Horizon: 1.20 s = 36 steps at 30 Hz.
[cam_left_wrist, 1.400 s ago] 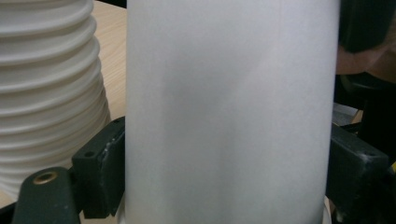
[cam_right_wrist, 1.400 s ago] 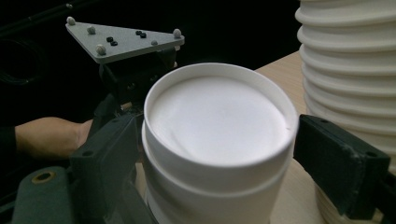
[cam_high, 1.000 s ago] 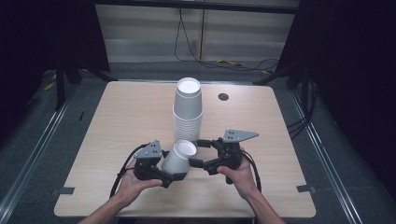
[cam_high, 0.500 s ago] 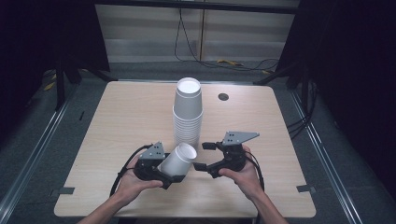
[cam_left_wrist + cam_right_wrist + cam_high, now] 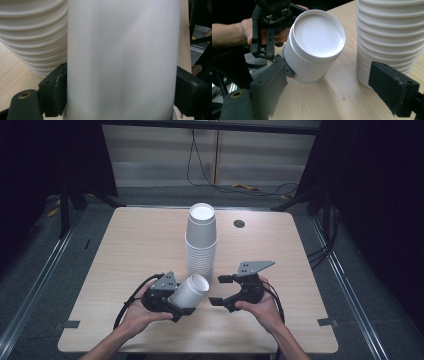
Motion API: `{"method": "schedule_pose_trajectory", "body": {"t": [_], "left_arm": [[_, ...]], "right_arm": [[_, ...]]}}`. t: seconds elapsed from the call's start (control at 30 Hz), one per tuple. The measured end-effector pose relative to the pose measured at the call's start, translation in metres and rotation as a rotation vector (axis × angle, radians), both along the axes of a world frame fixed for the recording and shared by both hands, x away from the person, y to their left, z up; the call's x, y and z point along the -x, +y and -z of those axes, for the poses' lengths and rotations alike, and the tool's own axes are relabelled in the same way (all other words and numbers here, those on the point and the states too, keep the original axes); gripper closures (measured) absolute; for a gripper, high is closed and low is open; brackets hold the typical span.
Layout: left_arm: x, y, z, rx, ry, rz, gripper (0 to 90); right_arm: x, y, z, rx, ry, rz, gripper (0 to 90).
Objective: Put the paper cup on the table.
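Cup [image 5: 191, 290] and stack sit close together in the high view: the left gripper [image 5: 172, 301] is clamped on the single white cup, held tilted just in front of the tall stack of cups [image 5: 201, 242], while the right gripper [image 5: 220, 290] waits beside it with its jaws apart and nothing between them. The pale wooden table [image 5: 130, 250] carries a small dark round fitting [image 5: 239, 224] near its far edge; beyond it lie a dark floor, trailing cables [image 5: 215, 180] and black curtains.

In the left gripper view, both black jaws press the cup's smooth wall; too hard a squeeze would likely dent it, too light and it may slip.

In the right gripper view, the cup's base faces the camera, close to the ribbed stack; a careless swing could probably knock the stack over.
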<state>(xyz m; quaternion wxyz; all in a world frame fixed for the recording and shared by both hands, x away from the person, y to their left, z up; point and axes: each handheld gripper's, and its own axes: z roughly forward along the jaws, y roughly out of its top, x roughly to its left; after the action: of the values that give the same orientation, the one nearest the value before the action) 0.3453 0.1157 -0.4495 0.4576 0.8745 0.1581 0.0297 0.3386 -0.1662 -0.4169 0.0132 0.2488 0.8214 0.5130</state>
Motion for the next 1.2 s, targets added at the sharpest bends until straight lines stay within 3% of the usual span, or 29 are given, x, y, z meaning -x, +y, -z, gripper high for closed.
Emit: {"method": "schedule_pose_trajectory", "body": {"t": [0.3, 0.43, 0.7, 0.73, 1.03, 1.2], "left_arm": [[0.000, 0.000, -0.002, -0.049, -0.010, 0.044, 15.3], [0.001, -0.004, 0.004, -0.085, 0.014, 0.066, 15.3], [0.004, -0.008, 0.000, -0.105, 0.029, 0.088, 15.5], [0.004, -0.009, -0.002, -0.133, 0.020, 0.097, 15.5], [0.002, -0.018, -0.012, -0.220, -0.004, 0.157, 15.6], [-0.004, -0.023, -0.016, -0.239, -0.008, 0.163, 15.6]], "right_arm": [[-0.002, 0.003, 0.002, 0.023, 0.020, -0.039, 14.6], [-0.004, 0.005, 0.004, 0.043, 0.033, -0.070, 15.0], [0.000, 0.008, 0.005, 0.081, 0.027, -0.145, 13.8], [0.000, 0.009, 0.004, 0.109, 0.015, -0.146, 14.0], [0.003, 0.011, 0.004, 0.195, -0.001, -0.167, 18.7], [0.002, 0.016, 0.003, 0.264, -0.024, -0.182, 19.2]]}}
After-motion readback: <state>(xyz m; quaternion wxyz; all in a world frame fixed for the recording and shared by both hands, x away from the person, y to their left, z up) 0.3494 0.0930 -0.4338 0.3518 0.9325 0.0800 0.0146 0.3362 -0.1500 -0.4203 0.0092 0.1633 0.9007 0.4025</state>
